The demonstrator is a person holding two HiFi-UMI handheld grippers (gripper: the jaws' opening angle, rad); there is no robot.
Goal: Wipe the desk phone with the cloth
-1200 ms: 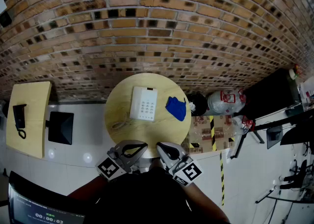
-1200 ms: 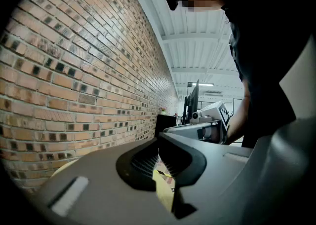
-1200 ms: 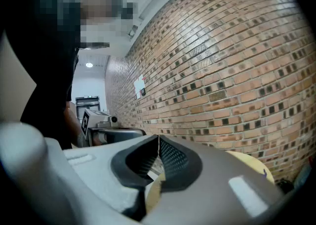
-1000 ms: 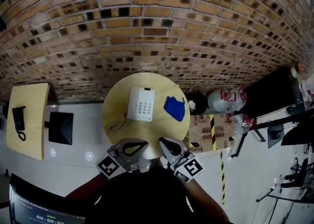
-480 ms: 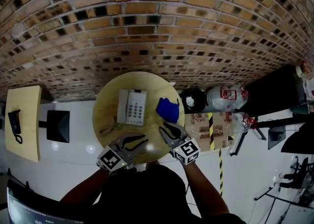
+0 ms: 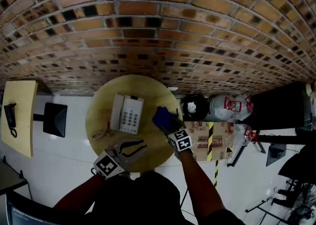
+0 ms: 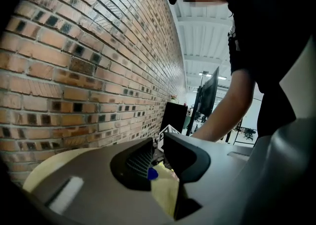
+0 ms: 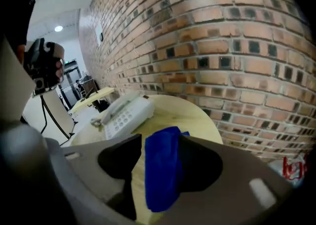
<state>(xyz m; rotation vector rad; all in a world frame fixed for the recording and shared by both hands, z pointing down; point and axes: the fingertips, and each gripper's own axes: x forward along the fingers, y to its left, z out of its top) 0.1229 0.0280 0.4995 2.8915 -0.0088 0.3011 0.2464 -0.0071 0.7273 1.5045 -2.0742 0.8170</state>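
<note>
Sharing table (image 6: pixel 163 146): desk phone (image 6: pixel 126 115), cloth (image 6: pixel 163 118), cord (image 6: pixel 101 133)

Head view looks down; gripper views share table (image 6: pixel 143 91).

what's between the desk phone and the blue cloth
Only bare tabletop: in the head view, nothing lies between the desk phone and the blue cloth.

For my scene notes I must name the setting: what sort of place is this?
Probably an office-like workroom or test studio: a bare brick wall, a white desk phone on a round wooden table, and a second table with a black phone nearby.
</note>
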